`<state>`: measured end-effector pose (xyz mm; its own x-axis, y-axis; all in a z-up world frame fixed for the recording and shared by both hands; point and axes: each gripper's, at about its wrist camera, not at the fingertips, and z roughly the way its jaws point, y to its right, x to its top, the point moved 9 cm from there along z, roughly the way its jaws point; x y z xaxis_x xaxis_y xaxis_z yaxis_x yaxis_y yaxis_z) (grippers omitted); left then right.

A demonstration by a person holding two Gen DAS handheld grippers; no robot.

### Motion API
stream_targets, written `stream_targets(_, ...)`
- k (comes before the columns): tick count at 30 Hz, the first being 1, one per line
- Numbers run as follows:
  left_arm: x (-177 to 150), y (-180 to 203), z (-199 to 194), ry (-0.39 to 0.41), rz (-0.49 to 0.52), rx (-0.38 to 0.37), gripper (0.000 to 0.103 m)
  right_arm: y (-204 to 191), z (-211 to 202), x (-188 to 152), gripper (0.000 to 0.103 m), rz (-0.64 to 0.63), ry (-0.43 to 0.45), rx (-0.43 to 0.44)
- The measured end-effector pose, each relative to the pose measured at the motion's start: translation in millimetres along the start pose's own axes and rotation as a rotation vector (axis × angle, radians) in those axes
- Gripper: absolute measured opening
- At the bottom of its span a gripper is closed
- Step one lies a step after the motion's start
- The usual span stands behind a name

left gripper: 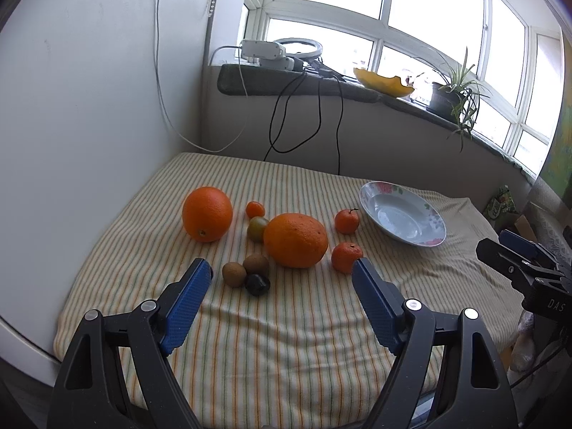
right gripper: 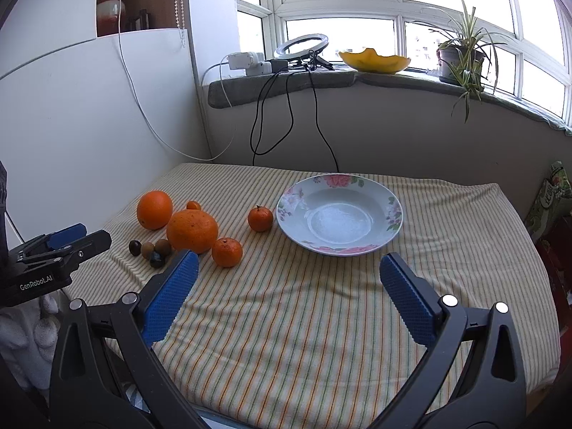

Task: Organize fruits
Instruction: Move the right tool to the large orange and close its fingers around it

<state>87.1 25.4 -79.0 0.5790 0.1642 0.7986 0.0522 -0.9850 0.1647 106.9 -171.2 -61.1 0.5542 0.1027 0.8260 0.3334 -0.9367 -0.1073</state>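
Both spread wide, gripping nothing: left gripper point(left gripper: 282, 268) just short of the large round orange point(left gripper: 296, 240) on the striped cloth point(left gripper: 286, 339); right gripper point(right gripper: 287, 259) near the empty floral-rimmed white plate point(right gripper: 286, 196).

Two low wrist views toward the window, left and right, both over the striped cloth point(left gripper: 286, 339) and plate point(right gripper: 389, 228).

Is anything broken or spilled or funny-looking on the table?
Nothing is broken or spilled. The flowered plate sits upright and holds nothing, and the fruit lies loose on the striped cloth. One small oddity: a very dark little fruit beside the brown ones looks almost black. Both grippers hang open.
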Motion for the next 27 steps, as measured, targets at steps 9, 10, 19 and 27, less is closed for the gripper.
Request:
stream_targets(9,-5,-1,24,-0.049,-0.007,-0.046,0.079,-34,42,17,0.103,-0.084,-0.078,0.094)
stream_targets(10,-5,-1,27,-0.055,-0.011,-0.053,0.079,-39,48,19,0.103,-0.090,-0.091,0.113)
stream_targets(19,-2,-1,58,-0.102,-0.030,-0.110,0.069,-76,112,24,0.087,-0.036,-0.323,0.359)
stream_targets(27,3,-1,81,-0.127,-0.036,-0.129,0.062,-94,165,10,0.073,0.074,-0.545,0.463)
